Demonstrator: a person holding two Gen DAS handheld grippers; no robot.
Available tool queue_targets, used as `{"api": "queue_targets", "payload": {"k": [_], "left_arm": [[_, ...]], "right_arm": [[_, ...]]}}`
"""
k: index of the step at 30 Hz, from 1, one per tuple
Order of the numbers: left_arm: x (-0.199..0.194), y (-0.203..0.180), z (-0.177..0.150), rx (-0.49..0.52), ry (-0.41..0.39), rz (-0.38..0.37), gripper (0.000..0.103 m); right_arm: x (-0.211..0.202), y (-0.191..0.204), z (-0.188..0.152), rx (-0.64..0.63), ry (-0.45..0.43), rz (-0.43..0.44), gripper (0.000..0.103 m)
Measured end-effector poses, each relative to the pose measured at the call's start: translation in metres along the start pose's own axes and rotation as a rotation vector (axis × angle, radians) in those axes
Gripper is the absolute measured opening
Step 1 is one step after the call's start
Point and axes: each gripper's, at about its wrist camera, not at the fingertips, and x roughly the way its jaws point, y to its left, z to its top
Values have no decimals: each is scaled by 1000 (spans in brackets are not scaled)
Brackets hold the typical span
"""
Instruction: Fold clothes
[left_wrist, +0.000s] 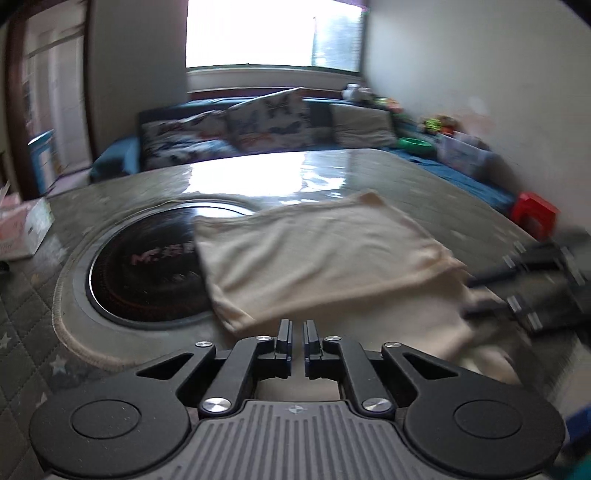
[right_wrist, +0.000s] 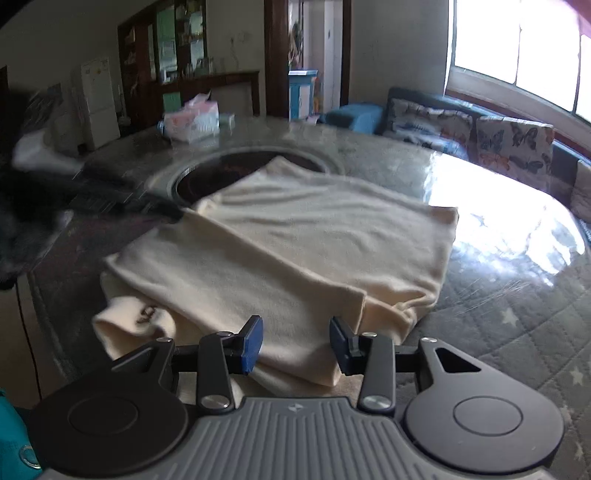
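Two grippers: both in view over one cream garment on a tabletop.
Garment: a cream knit top (right_wrist: 295, 243), folded into a rough rectangle, several layers stacked; it lies flat on the tabletop (right_wrist: 498, 306), its far corner lapping over the dark round inset.
Sleeve or cuff: a rolled cream end (right_wrist: 133, 325) sticks out at the near left of the pile in the right wrist view, with a small dark mark on it.
Left gripper (left_wrist: 297, 334): clenched, its jaws nearly together with only a thin slit between them and nothing caught there; it sits just at the near edge of the cloth (left_wrist: 314, 254).
Right gripper (right_wrist: 296, 341): released, jaws apart with blue pads (right_wrist: 253, 341); the near edge of the folded pile lies between and below them, the pads not pressing on it.
Right gripper from the left wrist view: a blurred black shape (left_wrist: 484, 295) at the right edge, over the garment's right side.
Round inset: a black disc (left_wrist: 147, 273) with a pale rim and reddish lettering, set in the tabletop.
Tabletop cover: grey quilted cloth with small white stars (right_wrist: 517, 350), under a glossy sheet that mirrors the window light.
Tissue box: pink and white (right_wrist: 192, 122), at the far side of the tabletop.
Background: a sofa with butterfly-print cushions (left_wrist: 266, 118) under a bright window.
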Motion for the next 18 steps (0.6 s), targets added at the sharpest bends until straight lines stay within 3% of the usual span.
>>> {"api": "queue_targets", "payload": {"k": [5,8,12,18], "left_arm": [[-29,-23,-23,130,6,-40,11],[-41,-34,-38,224,11,-51,33],[-41,-48,-51,334,3,-67,34],[-22,-66,-57,417,-35,-74,35]], "right_arm": [[-2,3,-4,1,14,34,39],[1,5,-11,-8,39,31,39],[-14,9,-9,-23,21,33,41],[-31,16,-14,-97,47,3,48]]}}
